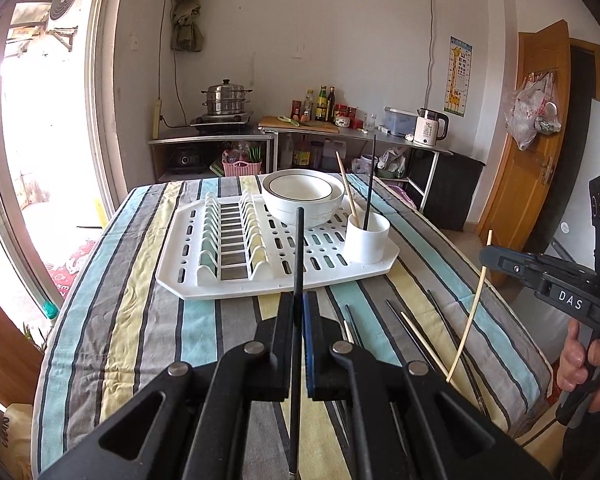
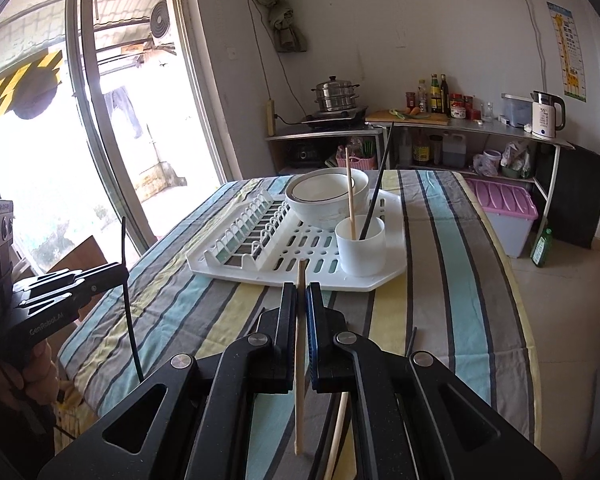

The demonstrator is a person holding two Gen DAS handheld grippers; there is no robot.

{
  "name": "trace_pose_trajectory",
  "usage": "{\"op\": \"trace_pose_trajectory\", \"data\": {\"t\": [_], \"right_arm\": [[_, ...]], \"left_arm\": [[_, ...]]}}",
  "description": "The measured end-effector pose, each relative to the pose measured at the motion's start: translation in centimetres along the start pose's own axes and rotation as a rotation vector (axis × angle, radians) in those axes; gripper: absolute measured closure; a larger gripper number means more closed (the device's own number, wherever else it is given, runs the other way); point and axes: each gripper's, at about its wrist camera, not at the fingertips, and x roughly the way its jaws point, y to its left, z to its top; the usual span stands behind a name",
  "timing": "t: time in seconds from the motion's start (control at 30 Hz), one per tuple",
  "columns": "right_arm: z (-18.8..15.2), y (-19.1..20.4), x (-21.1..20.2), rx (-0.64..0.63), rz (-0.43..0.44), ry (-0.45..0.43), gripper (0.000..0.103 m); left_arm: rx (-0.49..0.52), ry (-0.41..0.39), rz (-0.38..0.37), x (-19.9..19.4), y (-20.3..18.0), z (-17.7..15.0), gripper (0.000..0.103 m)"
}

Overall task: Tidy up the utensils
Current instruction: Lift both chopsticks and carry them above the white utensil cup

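My left gripper [image 1: 299,300] is shut on a black chopstick [image 1: 299,248], held upright above the striped table; it also shows at the left of the right wrist view [image 2: 122,270]. My right gripper [image 2: 301,292] is shut on a wooden chopstick [image 2: 300,344]; it shows at the right of the left wrist view [image 1: 485,256]. A white cup [image 1: 367,237] on the white drying rack [image 1: 188,280] holds one wooden and one black chopstick. Several loose chopsticks [image 1: 420,336] lie on the cloth near the front right.
Stacked white bowls [image 1: 302,196] sit on the rack behind the cup, plate slots [image 1: 232,236] to their left. The cup [image 2: 361,244] and rack [image 2: 388,276] show ahead in the right wrist view. Kitchen counters stand behind; a glass door is at the left.
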Motion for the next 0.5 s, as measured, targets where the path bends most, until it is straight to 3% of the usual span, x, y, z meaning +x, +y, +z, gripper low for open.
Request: {"op": "trace_pose_trajectory", "data": {"t": [0.27,0.5], "right_arm": [[1.1,-0.7,-1.4,0.004,-0.011,-0.05,0.098],[3.7,-1.7,-1.1,-0.012,-0.031,-0.092,0.098]], "left_arm": [[-0.007,-0.017,-0.017,-0.2,-0.2,1.2,0.098],[0.006,-0.038,-0.056,1.0,-1.6,4.3,0.098]]}}
